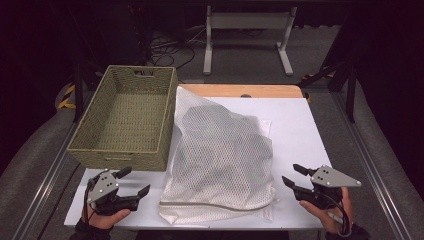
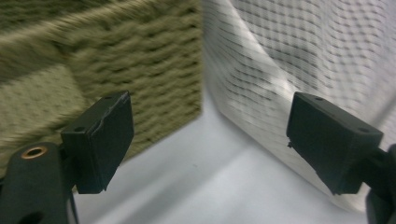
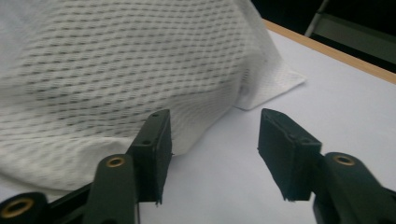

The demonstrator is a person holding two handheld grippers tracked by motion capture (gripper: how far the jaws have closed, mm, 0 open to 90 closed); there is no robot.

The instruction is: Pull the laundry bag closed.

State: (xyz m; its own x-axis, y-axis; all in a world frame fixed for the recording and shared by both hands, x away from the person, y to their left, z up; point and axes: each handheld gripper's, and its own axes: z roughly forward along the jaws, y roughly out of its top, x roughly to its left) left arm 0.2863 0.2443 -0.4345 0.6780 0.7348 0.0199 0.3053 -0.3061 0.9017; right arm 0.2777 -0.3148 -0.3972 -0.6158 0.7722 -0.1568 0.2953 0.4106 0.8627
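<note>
White mesh laundry bag point(image 1: 220, 160), filled with dark contents, lying on the white bench point(image 1: 300, 135); its long axis runs from the near edge of the bench away toward the far edge, zipper end nearest the person. A woven basket point(image 1: 127, 117) stands just left of the bag, touching or nearly touching its far left side.

Left tongs point(image 1: 136, 181) rest left of the bag's near corner and just in front of the basket, jaws spread and holding nothing; the left gripper view shows the basket wall point(image 2: 116, 60) and the mesh point(image 2: 299, 51) ahead, with bare bench between the jaws. Right tongs point(image 1: 295, 176) sit right of the bag, level with its near end, likewise released, with the bag's flank point(image 3: 116, 70) lying ahead and to the left of them.

Both tongs flank the bag's near end at similar distances; the left pair looks slightly farther from the fabric, though the angle makes this uncertain. Any lift toward the basket would probably begin by closing inward on the bag's two near corners.
</note>
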